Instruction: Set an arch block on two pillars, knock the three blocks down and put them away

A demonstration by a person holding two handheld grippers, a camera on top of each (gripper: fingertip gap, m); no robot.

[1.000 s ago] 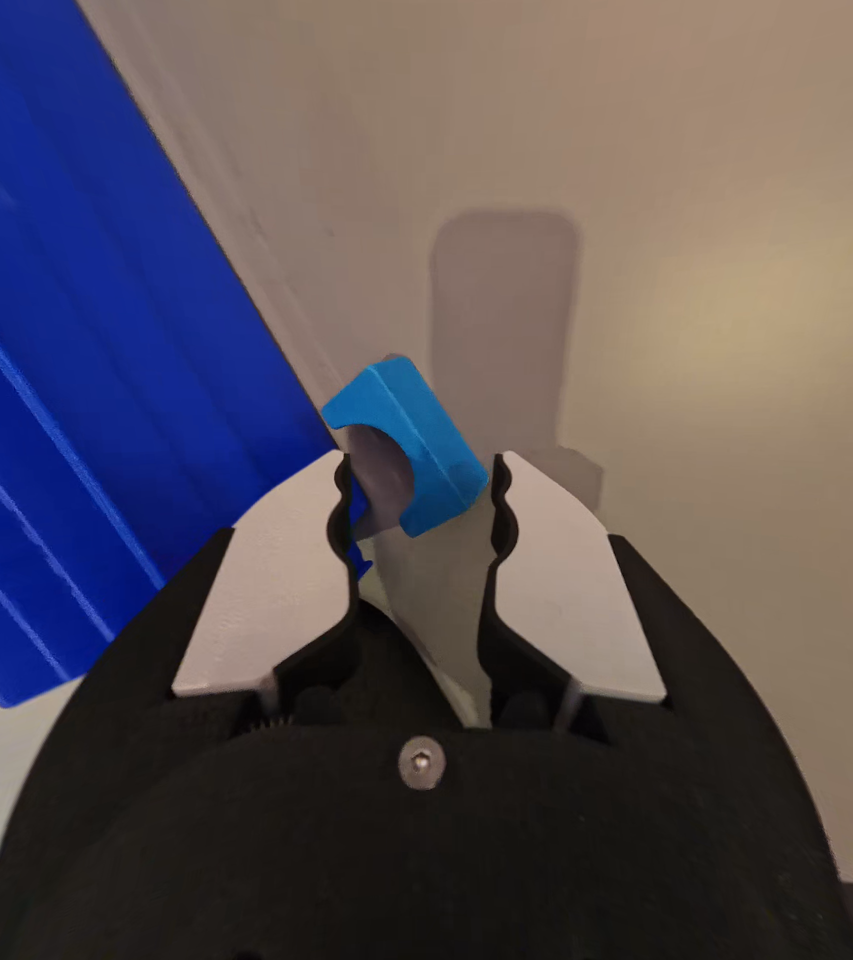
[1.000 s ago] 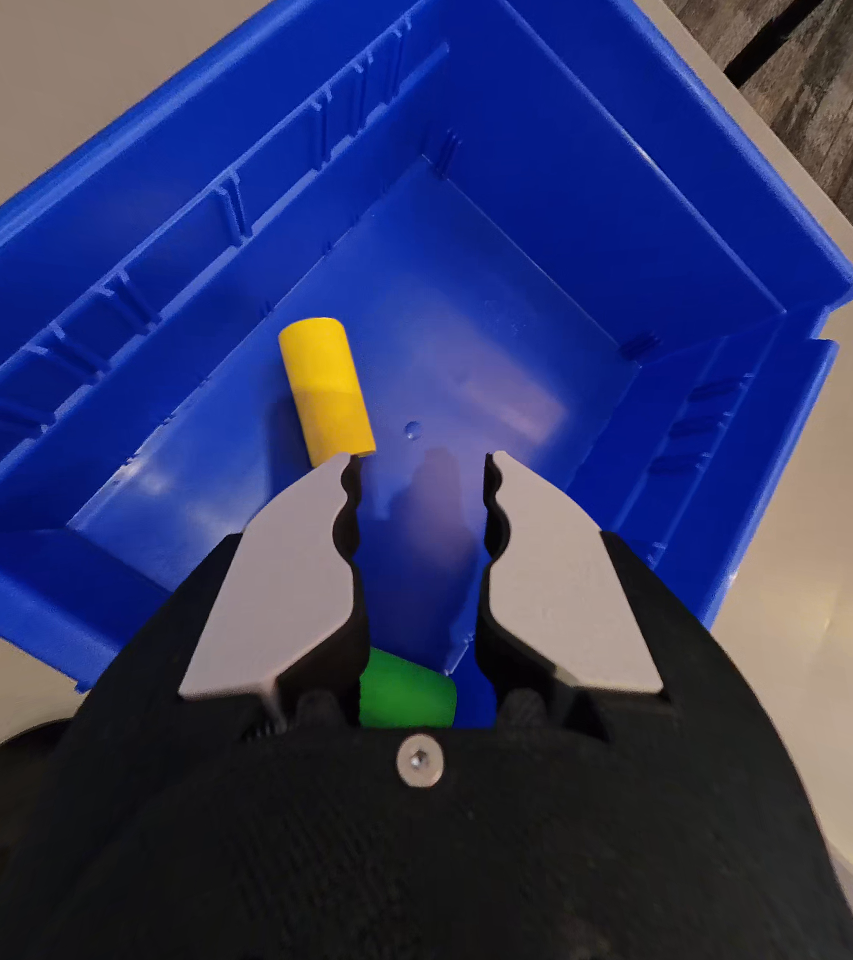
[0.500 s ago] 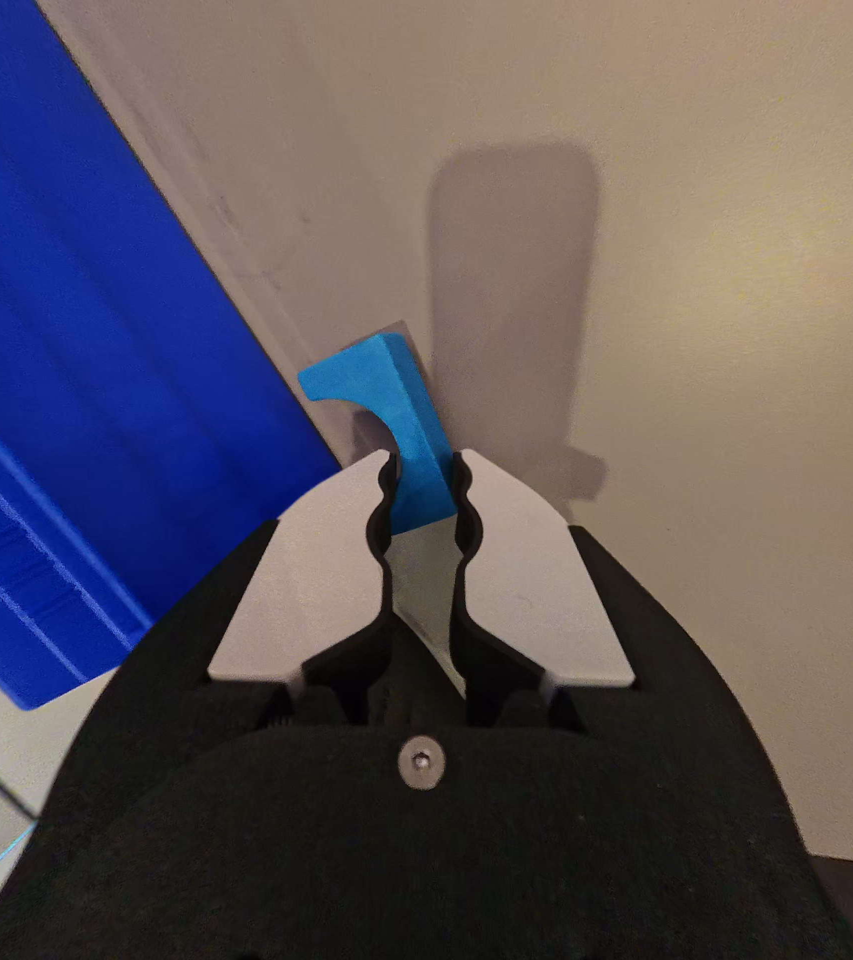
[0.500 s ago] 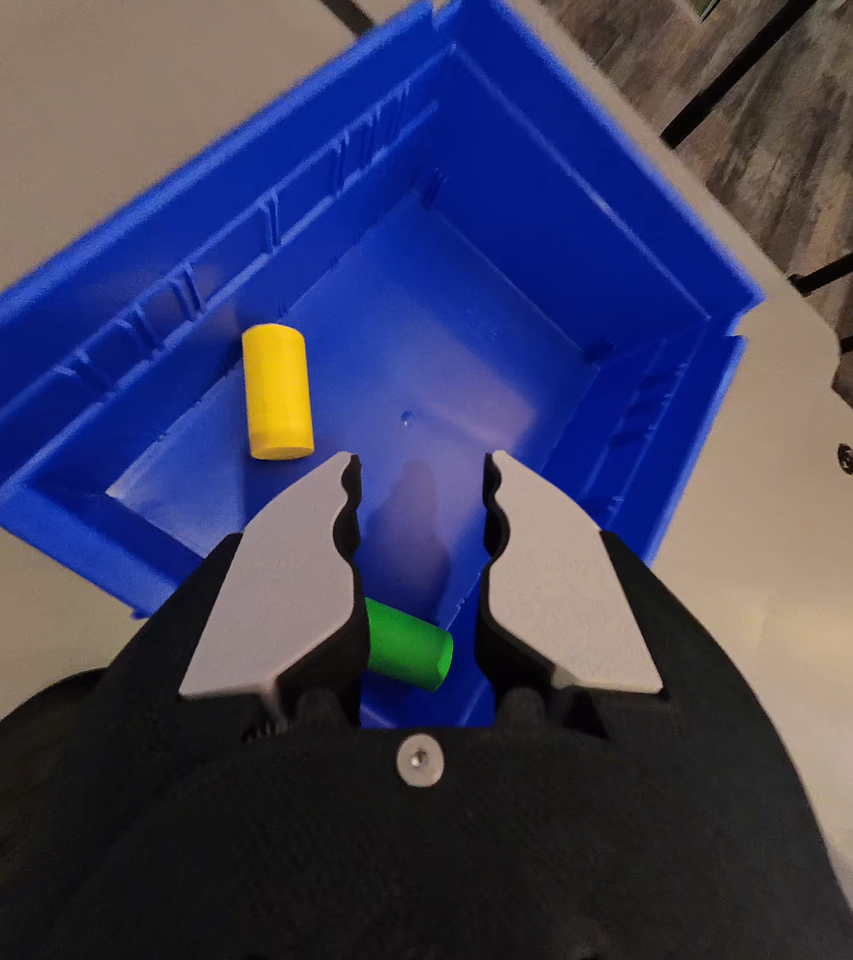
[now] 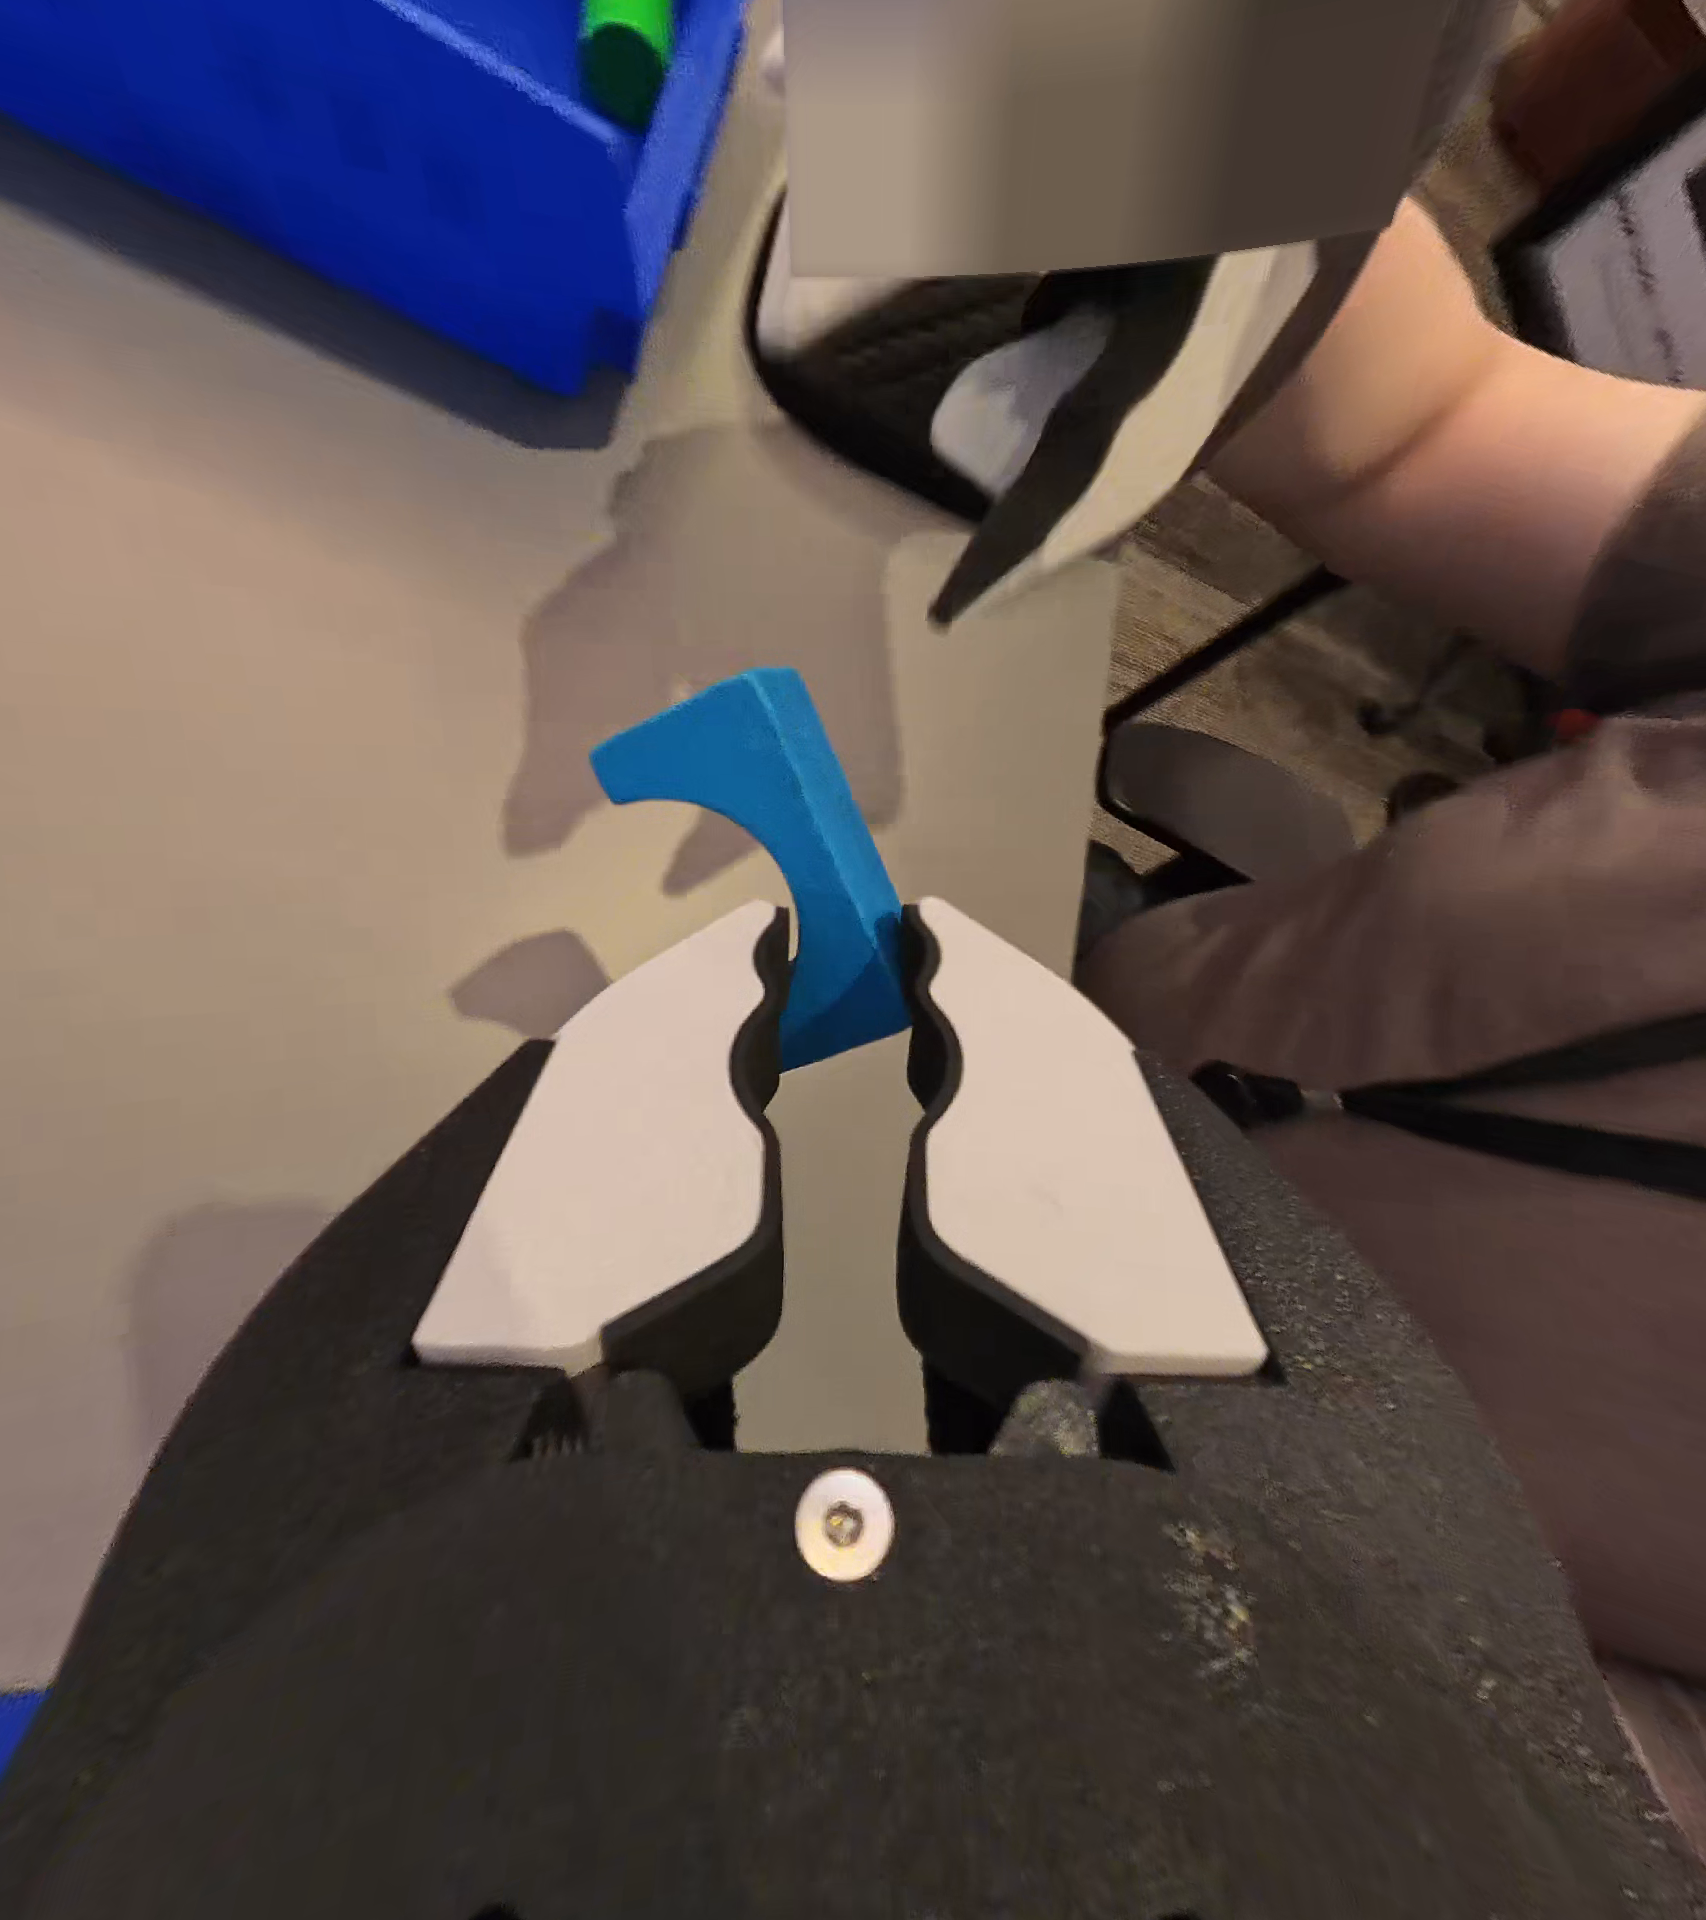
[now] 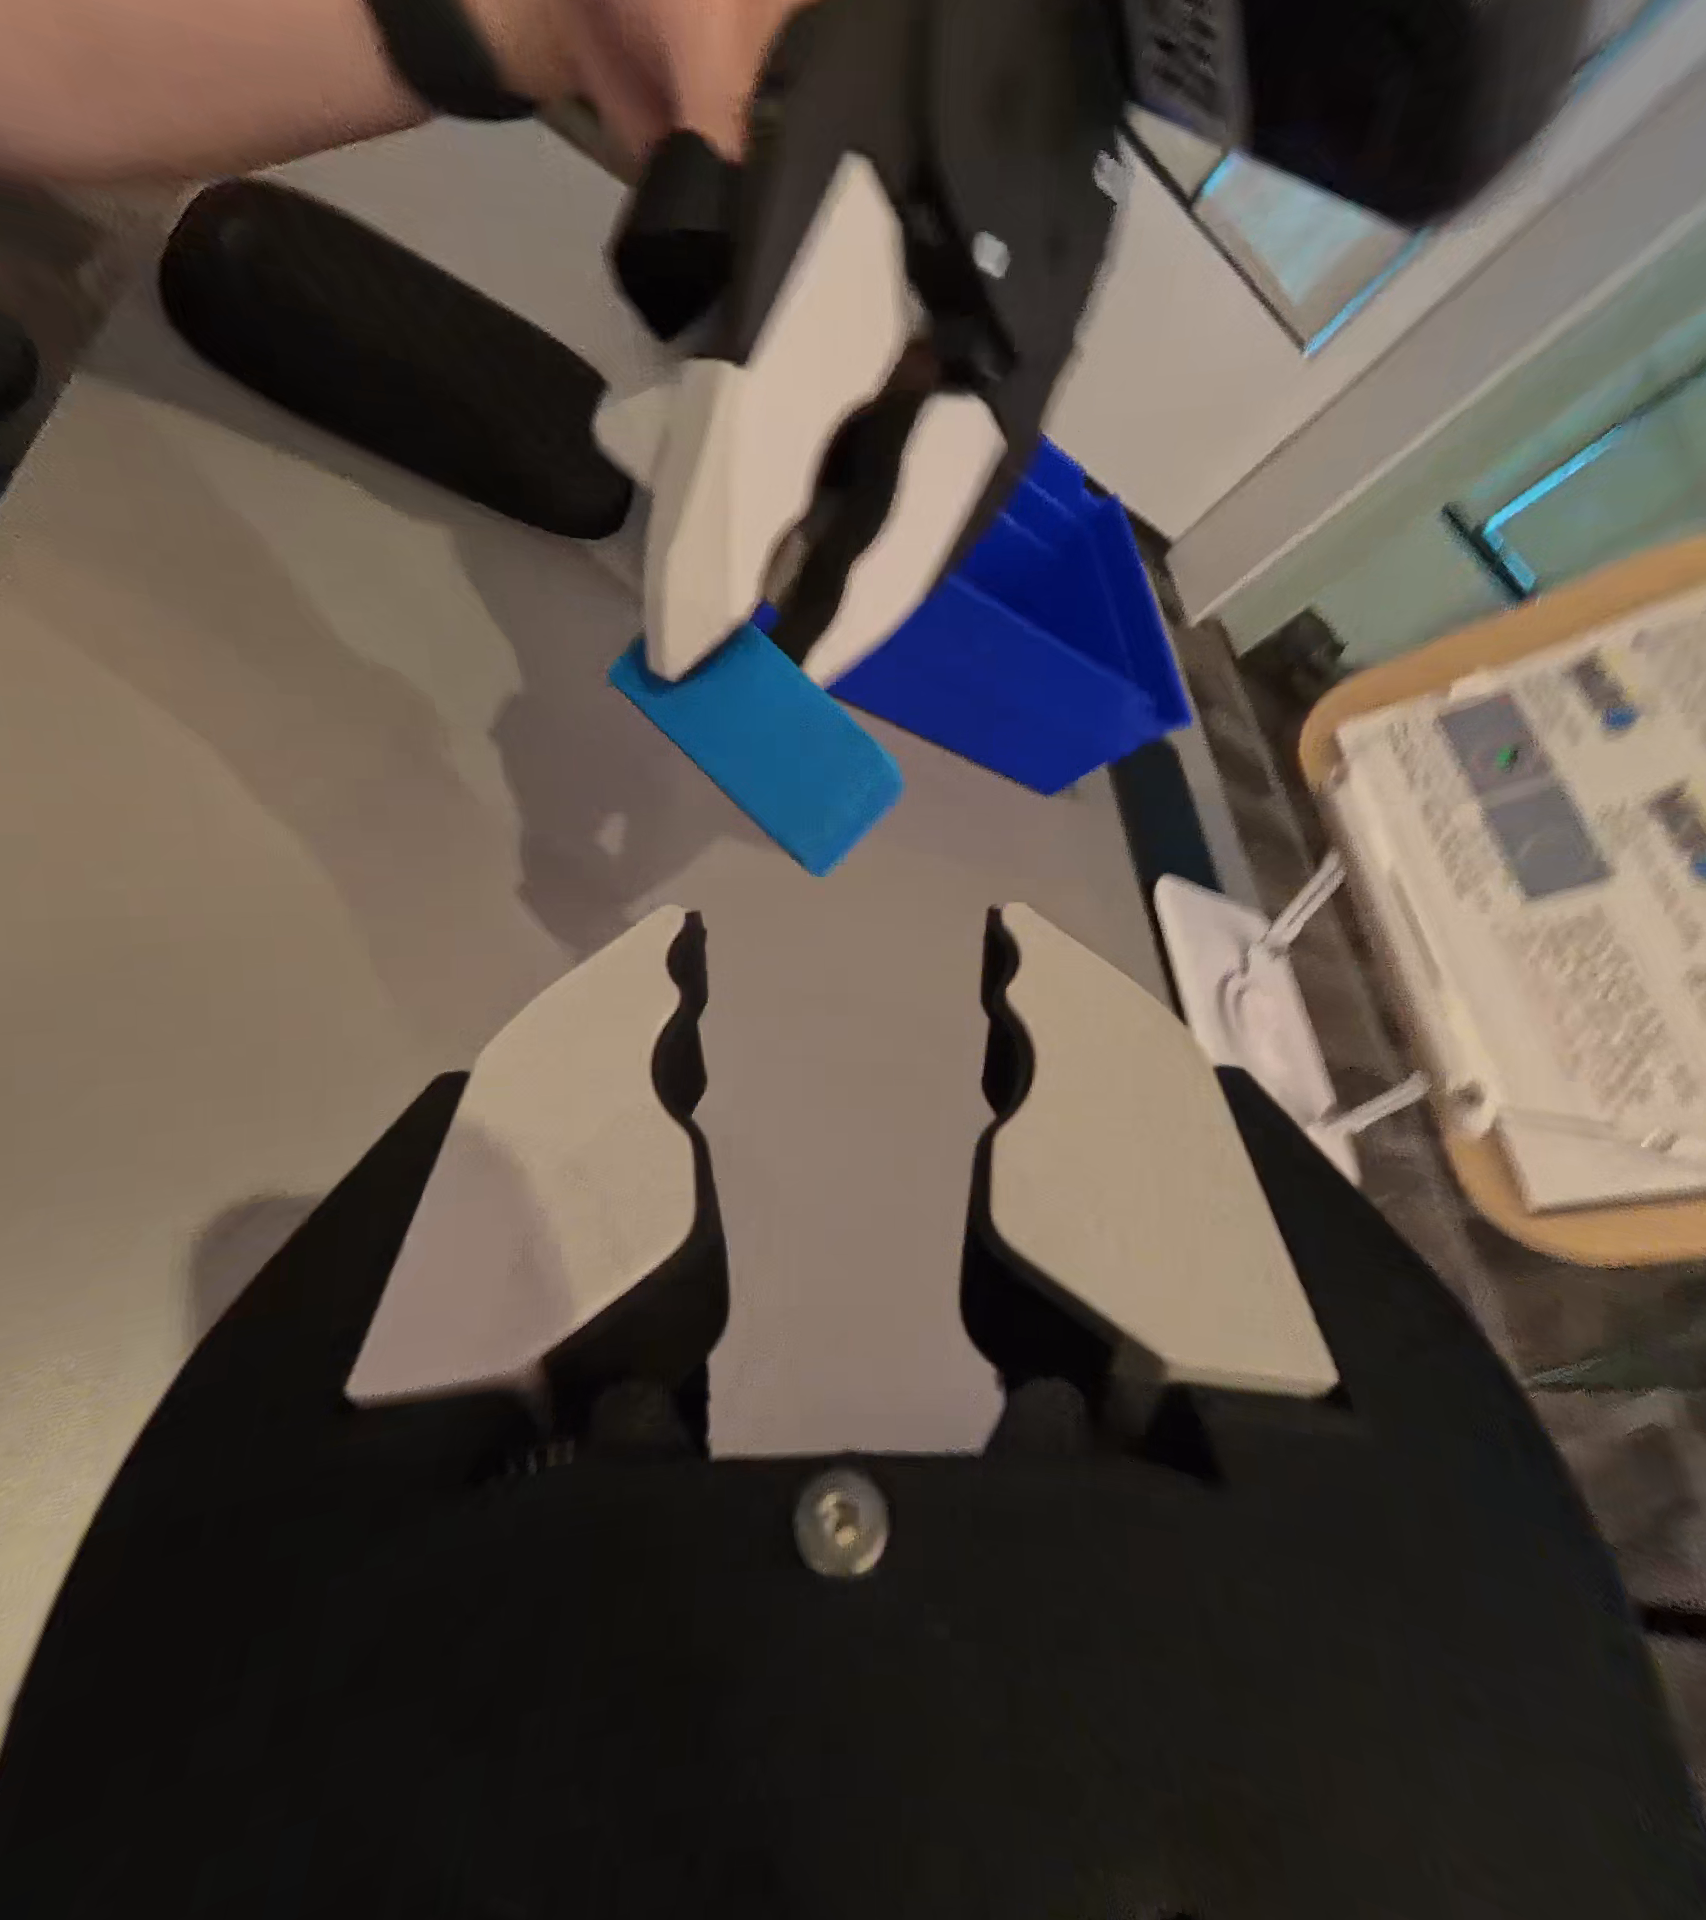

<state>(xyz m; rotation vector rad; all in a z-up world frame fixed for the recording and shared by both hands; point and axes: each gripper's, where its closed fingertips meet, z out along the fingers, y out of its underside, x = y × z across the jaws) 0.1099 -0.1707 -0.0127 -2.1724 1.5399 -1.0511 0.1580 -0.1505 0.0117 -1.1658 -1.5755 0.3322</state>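
Observation:
My left gripper (image 5: 844, 920) is shut on one leg of the light blue arch block (image 5: 776, 790) and holds it in the air above the beige table (image 5: 153, 727). In the right wrist view the left gripper (image 6: 761, 660) hangs from above with the arch block (image 6: 766, 758) in its tips. My right gripper (image 6: 841, 920) is open and empty, just below and short of the arch block. It also shows in the left wrist view (image 5: 963, 592), pointing down. A green cylinder (image 5: 625, 42) lies in the blue bin (image 5: 309, 156). The yellow cylinder is out of view.
The blue bin (image 6: 1015, 665) stands near the table's edge. A black padded armrest (image 6: 381, 353) lies beyond the table. A wooden tray with printed sheets (image 6: 1555, 935) sits off the table to the right. A person's sleeve (image 5: 1555, 935) fills the right. About 7 cm separates my left fingertips from my right.
My left gripper closed on the arch block, lifted it off the table and swung round. My right gripper drew out of the bin and now faces the arch block, still open.

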